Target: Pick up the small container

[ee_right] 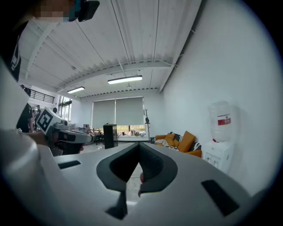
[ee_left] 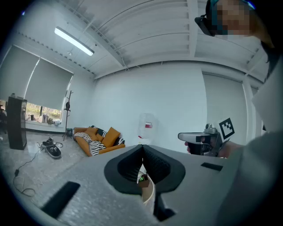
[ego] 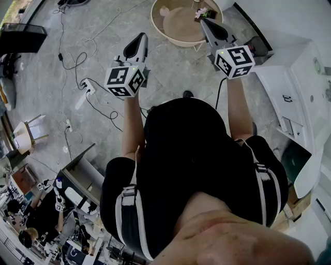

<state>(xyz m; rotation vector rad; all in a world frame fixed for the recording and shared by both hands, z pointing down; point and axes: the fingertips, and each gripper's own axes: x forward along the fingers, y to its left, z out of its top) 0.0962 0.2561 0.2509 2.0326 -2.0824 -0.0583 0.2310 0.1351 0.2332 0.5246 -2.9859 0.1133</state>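
Head view: I have both tools out in front over the grey floor, the left gripper [ego: 138,40] aimed at the near left of a round beige table [ego: 156,27] and the right gripper [ego: 206,23] just over its right rim. A small dark thing with green and pink on it, which I take to be the small container [ego: 201,13], sits at the far right of that table, just beyond the right tip. Nothing is held. Left gripper view: left gripper [ee_left: 142,151] has its jaws pressed together and empty; through the gap below them I see the table edge [ee_left: 149,194] and the container [ee_left: 142,178], small and well ahead. Right gripper view: right gripper [ee_right: 139,148] has its jaws together too, with nothing pinched, only floor and a pinkish sliver I can't identify below. Step looks like approach, the grasp not started. Next I'd guess the right tool spreads its jaws, tips down and closes in around the container.
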